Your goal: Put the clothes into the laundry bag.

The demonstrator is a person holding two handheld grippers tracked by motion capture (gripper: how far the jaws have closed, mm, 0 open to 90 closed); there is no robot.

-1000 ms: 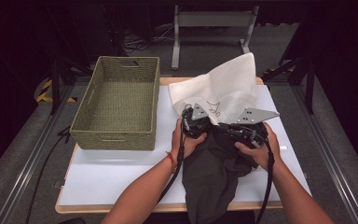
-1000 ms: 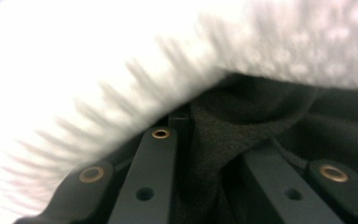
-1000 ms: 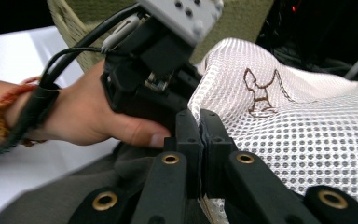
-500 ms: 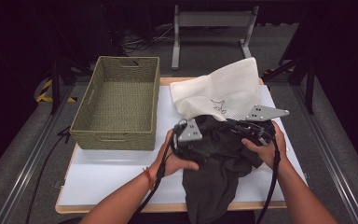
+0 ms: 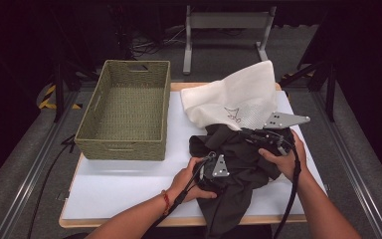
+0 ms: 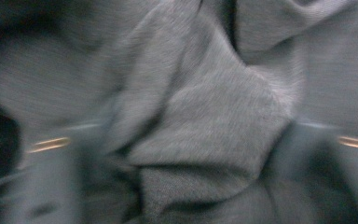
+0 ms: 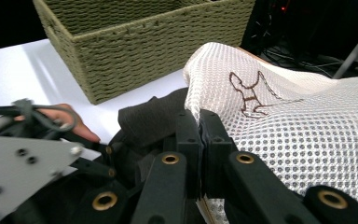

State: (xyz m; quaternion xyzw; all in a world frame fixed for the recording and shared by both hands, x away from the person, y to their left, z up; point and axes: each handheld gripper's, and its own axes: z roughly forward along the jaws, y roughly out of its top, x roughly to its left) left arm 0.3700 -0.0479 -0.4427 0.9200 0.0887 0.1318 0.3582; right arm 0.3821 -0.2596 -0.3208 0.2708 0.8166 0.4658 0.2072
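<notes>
On the white table (image 5: 124,184) we see a dark garment (image 5: 238,164) lying crumpled at the near right side, with one part hanging over the front edge. Behind it, touching it, lies a white mesh garment (image 5: 234,97) with a small brown drawing. The right gripper (image 5: 258,137) rests on the far part of the dark garment; in the right gripper view its jaws are pressed together at the border between the dark cloth and the white mesh, but we cannot tell which cloth they pinch. The left gripper (image 5: 210,174) is low on the near part of the dark garment. Its jaws have just been closing, with a fold of the cloth between them; its view is blurred, so we cannot tell if they grip. A green woven basket (image 5: 107,149) stands at the left, apart from the garments.
</notes>
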